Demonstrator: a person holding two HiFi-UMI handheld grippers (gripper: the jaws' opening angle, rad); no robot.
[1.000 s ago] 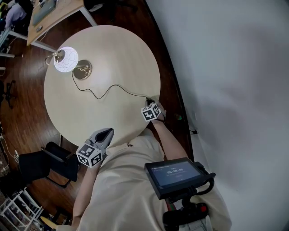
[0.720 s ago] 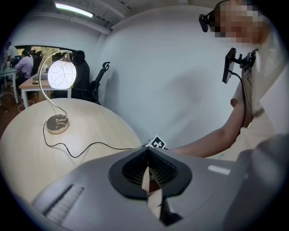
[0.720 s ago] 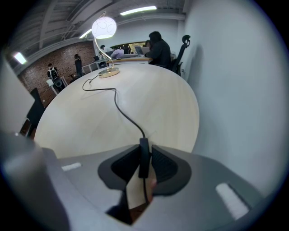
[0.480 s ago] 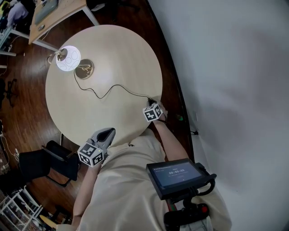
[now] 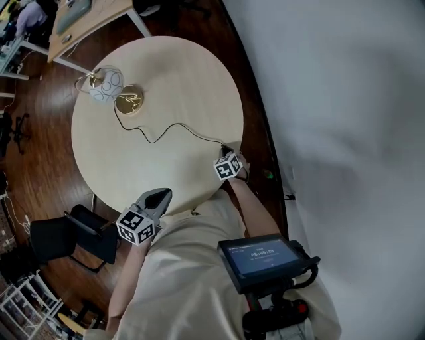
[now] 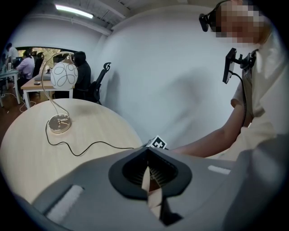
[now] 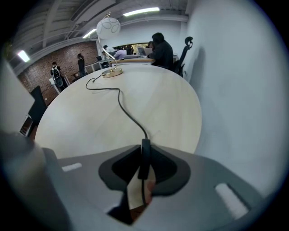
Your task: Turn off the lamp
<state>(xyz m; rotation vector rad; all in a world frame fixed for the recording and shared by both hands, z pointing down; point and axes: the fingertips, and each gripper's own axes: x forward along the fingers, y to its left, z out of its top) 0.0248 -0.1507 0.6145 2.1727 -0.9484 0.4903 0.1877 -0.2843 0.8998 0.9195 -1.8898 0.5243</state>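
The lamp's white patterned globe (image 5: 106,85) is dark, hanging on a curved brass stem over the round brass base (image 5: 130,99) at the far left of the round table (image 5: 179,66). Its black cord (image 5: 172,127) snakes to the table's right edge. There my right gripper (image 5: 226,149) has its jaws closing on the cord's inline switch (image 7: 145,160), which stands upright between the pads. My left gripper (image 5: 159,194) hovers at the table's near edge, jaws together, holding nothing. The left gripper view shows the unlit globe (image 6: 63,75) and the base (image 6: 59,123).
A black chair (image 5: 73,236) stands below the table's near-left edge. A wooden desk (image 5: 80,20) with seated people lies beyond the lamp. A white wall (image 5: 332,99) curves along the table's right side. Dark wooden floor surrounds the table.
The lamp's globe glowed bright white in both earlier frames and is now dull and unlit. Neither gripper has shifted on the table.
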